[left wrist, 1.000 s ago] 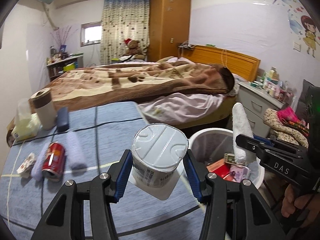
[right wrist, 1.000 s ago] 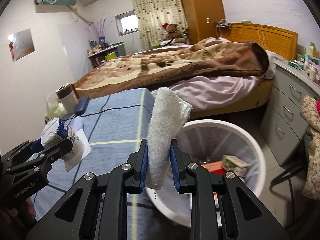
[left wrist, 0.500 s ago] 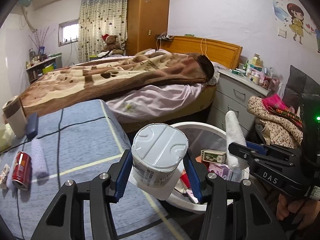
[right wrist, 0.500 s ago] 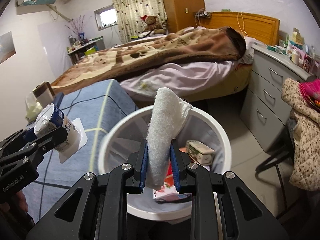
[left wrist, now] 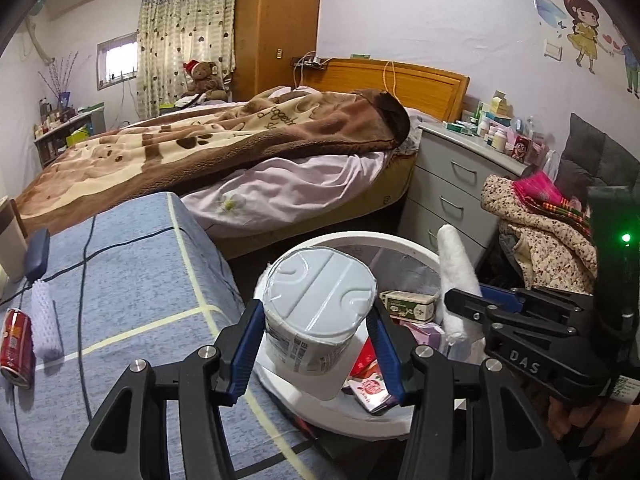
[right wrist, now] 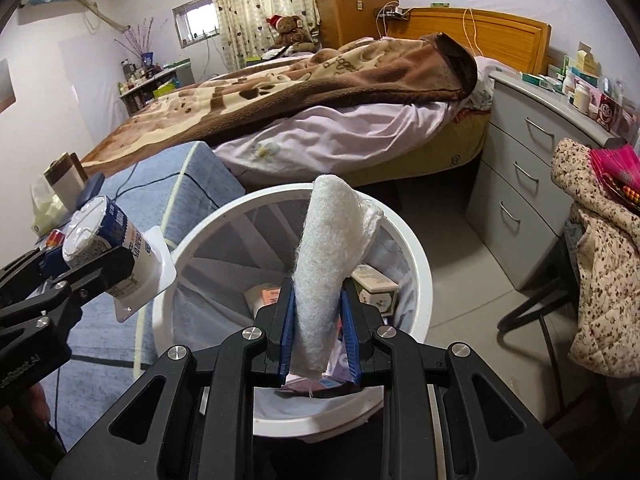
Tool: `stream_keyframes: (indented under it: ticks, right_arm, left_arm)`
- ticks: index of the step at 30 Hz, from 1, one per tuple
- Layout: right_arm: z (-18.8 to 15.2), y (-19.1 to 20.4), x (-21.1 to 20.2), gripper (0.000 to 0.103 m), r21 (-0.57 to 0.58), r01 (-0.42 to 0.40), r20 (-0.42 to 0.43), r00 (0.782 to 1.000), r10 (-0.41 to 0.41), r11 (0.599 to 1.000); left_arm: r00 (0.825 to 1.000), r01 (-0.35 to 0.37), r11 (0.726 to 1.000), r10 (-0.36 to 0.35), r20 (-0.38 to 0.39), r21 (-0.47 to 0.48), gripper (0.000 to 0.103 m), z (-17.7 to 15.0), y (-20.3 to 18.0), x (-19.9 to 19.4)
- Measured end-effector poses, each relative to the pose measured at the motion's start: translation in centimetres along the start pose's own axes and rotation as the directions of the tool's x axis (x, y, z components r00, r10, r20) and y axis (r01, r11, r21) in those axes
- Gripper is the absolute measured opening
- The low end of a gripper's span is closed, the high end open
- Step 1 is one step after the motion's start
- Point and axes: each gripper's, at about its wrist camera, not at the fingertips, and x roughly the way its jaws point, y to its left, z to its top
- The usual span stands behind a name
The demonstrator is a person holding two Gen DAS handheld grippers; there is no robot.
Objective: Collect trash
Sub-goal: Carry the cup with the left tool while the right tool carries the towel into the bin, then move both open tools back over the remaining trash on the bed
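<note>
while the left gripper (left wrist: 316, 344) clamps an upside-down yogurt cup (left wrist: 318, 316) at the bin's rim, the right gripper (right wrist: 318, 334) pinches a white pad (right wrist: 326, 264) above the white trash bin (right wrist: 420, 272), cartons and wrappers inside.

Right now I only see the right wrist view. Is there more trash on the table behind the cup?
Observer: Yes. In the left wrist view a red can lies on its side on the table.
Operator: Is the cup held on both sides? I only see one side.
Observer: Yes. The jaws of the left gripper press the cup from both sides.
</note>
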Motion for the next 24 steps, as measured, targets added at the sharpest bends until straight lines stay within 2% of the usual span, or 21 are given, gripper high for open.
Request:
stream_keyframes:
  ticks: [3, 5, 9, 17, 24]
  right_arm:
    - [0.0, -0.2, 0.2, 0.023, 0.003, 0.007, -0.004, 1.0, -0.007, 1.0]
    - [0.1, -0.2, 0.4, 0.024, -0.006, 0.026, -0.007, 1.0, -0.026, 1.0]
    - [0.1, -0.4, 0.4, 0.029, -0.004, 0.047, -0.006, 0.999, -0.047, 0.999]
    - [0.1, -0.3, 0.0, 0.055, 0.013, 0.032, 0.014, 0.999, -0.032, 0.999]
    - [0.1, 0.1, -0.6, 0.055, 0.018, 0.027, 0.036, 0.999, -0.028, 0.999]
  left_arm:
    - [1.0, 0.005, 1.0, -0.005, 0.005, -0.007, 0.055, 0.0, -0.1, 0.2]
    - [1.0, 0.006, 1.0, -0.006, 0.009, -0.013, 0.063, 0.0, 0.0, 0.2]
    - [1.0, 0.015, 1.0, -0.015, 0.012, -0.019, 0.064, 0.1, 0.1, 0.2]
    - [1.0, 0.01, 1.0, -0.01, 0.018, -0.021, 0.065, 0.1, 0.4, -0.4]
    - [1.0, -0.001, 1.0, 0.001, 0.024, -0.028, 0.065, -0.2, 0.7, -1.1]
